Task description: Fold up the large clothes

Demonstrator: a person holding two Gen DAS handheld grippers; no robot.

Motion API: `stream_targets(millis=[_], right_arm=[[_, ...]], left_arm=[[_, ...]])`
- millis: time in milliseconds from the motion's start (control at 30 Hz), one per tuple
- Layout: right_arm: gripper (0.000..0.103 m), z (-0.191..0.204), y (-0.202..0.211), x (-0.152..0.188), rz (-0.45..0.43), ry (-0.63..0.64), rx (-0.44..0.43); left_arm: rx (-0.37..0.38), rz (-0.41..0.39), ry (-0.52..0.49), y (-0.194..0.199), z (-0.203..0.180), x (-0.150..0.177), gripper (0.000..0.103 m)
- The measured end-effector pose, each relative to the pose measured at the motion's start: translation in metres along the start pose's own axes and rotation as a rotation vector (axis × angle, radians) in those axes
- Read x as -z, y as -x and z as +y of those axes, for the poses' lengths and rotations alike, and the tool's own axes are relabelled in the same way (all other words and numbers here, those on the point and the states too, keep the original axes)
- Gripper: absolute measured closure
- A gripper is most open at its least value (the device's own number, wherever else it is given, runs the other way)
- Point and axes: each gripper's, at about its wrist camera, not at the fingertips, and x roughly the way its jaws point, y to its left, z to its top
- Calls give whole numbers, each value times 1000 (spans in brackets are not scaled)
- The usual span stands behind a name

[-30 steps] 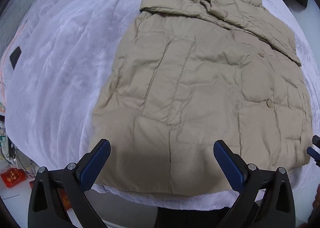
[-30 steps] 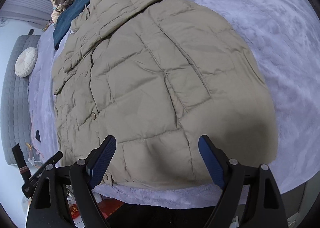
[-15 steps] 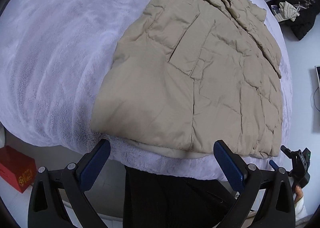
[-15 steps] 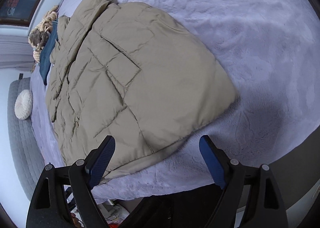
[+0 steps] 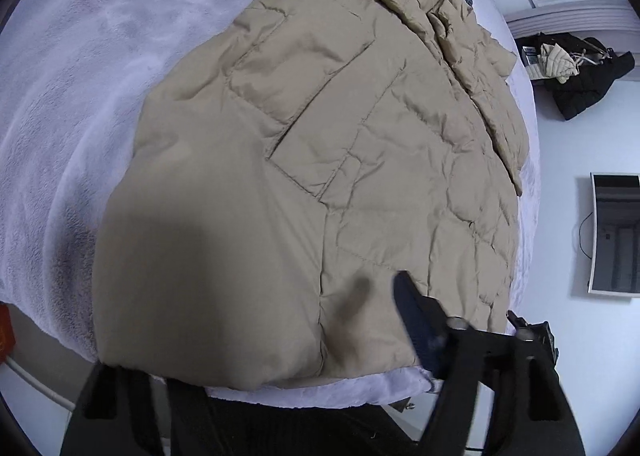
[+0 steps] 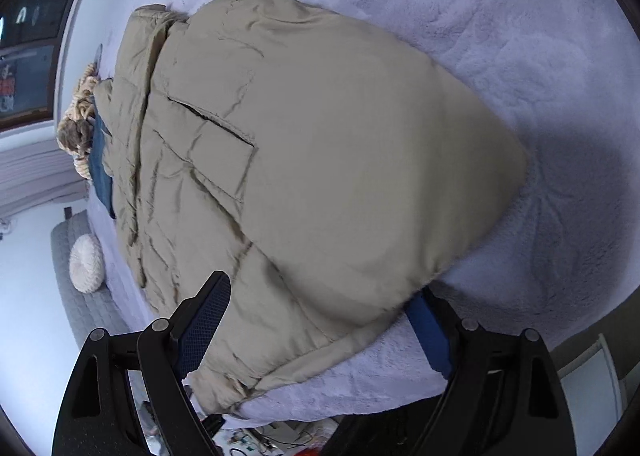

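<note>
- While my left hand-held gripper [image 5: 256, 340] straddles the hem of the tan jacket [image 5: 320, 160] on the bed [image 5: 80, 76], jaws wide, its view alone shows a wall screen [image 5: 614, 232].
- My right hand-held gripper [image 6: 320, 320], equally wide, straddles the jacket's other corner; a round cushion [image 6: 86, 264] appears only here.
- I read no legible writing.

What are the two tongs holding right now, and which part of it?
Nothing is gripped yet. Both tongs, left and right, are open and straddle the hem corners of the beige quilted puffer coat on the lavender fleece blanket.
</note>
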Motion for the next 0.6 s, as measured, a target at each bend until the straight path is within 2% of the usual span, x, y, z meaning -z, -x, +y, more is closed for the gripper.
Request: stream_targets(millis=[33,67,133,167,200,233,267,400,600], right_arm=[[14,1,0,0,-1,-11,-25],[14,2,0,-1,-3,-21,-53],[16,3,1,0,-6,-42,-74],[21,4,2,0,-8,-50,-83],[40,4,2,0,-3,-54,-93],[74,5,1,0,7,-53,-95],[91,7,2,-2,14,-46,-87],[95,39,18,-15,-6,78,-69],[95,137,42,-52,-57,335,-60]], left_arm=[[-7,0,-14,-1,-4,-2,72],[-17,-1,-34,-1,-7,-3,88],[-17,-32,-64,7,-13,-7,88],[-8,-51,-77,14,-17,-8,88],[-6,-65,-90,20,-19,-10,89],[-8,-79,-104,25,-24,-14,92],[-10,-93,-114,32,-29,-17,92],[-2,-173,-177,62,-57,-35,92],[-15,-311,-280,99,-121,-87,92]])
